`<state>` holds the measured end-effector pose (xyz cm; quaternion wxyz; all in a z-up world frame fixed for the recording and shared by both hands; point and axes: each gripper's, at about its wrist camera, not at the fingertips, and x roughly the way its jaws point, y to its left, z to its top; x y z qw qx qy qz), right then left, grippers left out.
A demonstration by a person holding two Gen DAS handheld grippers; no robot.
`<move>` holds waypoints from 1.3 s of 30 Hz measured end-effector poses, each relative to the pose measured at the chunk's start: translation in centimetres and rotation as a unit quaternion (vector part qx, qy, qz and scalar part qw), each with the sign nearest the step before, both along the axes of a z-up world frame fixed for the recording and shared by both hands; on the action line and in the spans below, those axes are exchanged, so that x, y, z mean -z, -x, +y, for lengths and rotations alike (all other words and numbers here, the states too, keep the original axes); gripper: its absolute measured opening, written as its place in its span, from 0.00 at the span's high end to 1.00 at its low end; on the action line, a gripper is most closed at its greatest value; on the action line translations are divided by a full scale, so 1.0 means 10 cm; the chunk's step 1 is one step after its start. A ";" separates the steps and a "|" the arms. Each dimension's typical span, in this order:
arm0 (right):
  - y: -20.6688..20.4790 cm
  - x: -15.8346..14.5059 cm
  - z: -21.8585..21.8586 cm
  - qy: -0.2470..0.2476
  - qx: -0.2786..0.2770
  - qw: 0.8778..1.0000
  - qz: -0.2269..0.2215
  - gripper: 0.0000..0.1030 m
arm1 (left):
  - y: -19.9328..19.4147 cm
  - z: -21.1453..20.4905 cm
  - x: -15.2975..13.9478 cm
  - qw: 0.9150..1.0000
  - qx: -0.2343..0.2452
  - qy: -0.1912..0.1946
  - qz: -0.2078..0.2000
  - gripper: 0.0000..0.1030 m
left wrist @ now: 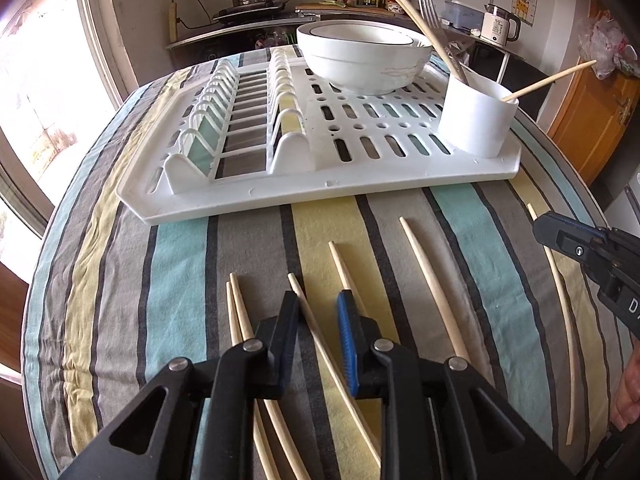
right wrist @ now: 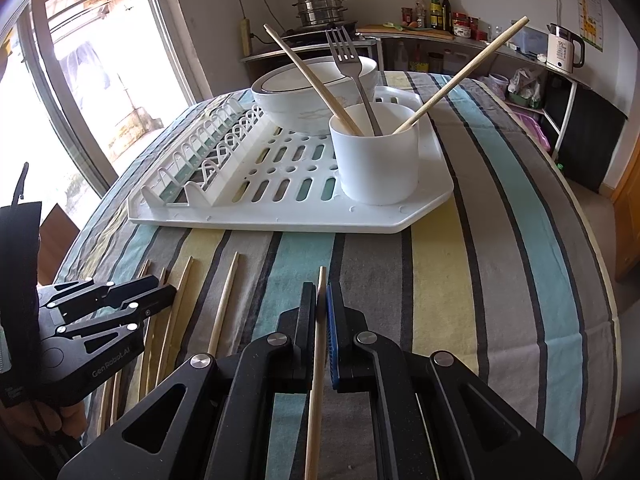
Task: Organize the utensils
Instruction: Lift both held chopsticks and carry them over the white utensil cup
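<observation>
Several wooden chopsticks lie on the striped tablecloth in front of a white dish rack. A white utensil cup on the rack holds two chopsticks and a fork. My left gripper is open, low over the cloth, with one chopstick lying between its fingers. My right gripper is shut on a chopstick that runs along its fingers. The right gripper also shows at the right edge of the left wrist view.
Stacked white bowls sit at the back of the rack. The plate slots on the rack's left hold nothing. The left gripper's body is at the left of the right wrist view. A counter with a pot, bottles and kettle stands behind.
</observation>
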<state>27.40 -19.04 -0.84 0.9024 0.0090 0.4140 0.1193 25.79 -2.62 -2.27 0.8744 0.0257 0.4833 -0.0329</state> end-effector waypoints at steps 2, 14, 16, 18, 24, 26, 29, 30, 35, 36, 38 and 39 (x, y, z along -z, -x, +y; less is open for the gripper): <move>-0.01 0.00 0.00 -0.001 -0.001 1.000 0.000 0.95 | -0.01 -0.04 0.00 1.000 0.011 -0.001 0.001 0.92; 0.04 -0.15 -0.08 -0.024 -0.002 1.000 -0.019 0.95 | 0.05 0.05 -0.17 0.998 0.031 0.053 -0.008 0.94; 0.07 -0.18 -0.08 -0.025 -0.003 0.999 -0.023 0.95 | 0.09 0.05 -0.25 0.998 0.034 0.057 -0.018 0.94; 0.09 -0.21 -0.09 -0.032 -0.006 0.999 -0.029 0.95 | 0.12 0.07 -0.34 0.997 0.037 0.062 -0.030 0.94; 0.15 -0.33 -0.10 -0.044 -0.011 0.998 -0.045 0.95 | 0.24 0.13 -0.63 0.994 0.043 0.080 -0.066 0.94; 0.18 -0.38 -0.11 -0.046 -0.012 0.997 -0.053 0.95 | 0.28 0.14 -0.73 0.992 0.046 0.085 -0.079 0.95; 0.24 -0.47 -0.11 -0.048 -0.014 0.997 -0.065 0.95 | 0.34 0.15 -0.87 0.990 0.051 0.089 -0.097 0.95; 0.26 -0.50 -0.11 -0.049 -0.015 0.996 -0.069 0.95 | 0.36 0.15 -0.91 0.989 0.052 0.091 -0.101 0.95; 0.41 -0.66 -0.12 -0.052 -0.020 0.994 -0.092 0.95 | 0.48 0.16 -1.08 0.986 0.059 0.099 -0.124 0.95; 0.44 -0.69 -0.11 -0.053 -0.021 0.994 -0.097 0.95 | 0.52 0.16 -1.11 0.985 0.060 0.100 -0.129 0.95; 0.52 -0.75 -0.10 -0.054 -0.025 0.992 -0.107 0.95 | 0.58 0.16 -1.16 0.983 0.064 0.103 -0.137 0.95; 0.56 -0.78 -0.10 -0.055 -0.027 0.992 -0.111 0.95 | 0.62 0.16 -1.18 0.982 0.066 0.104 -0.141 0.95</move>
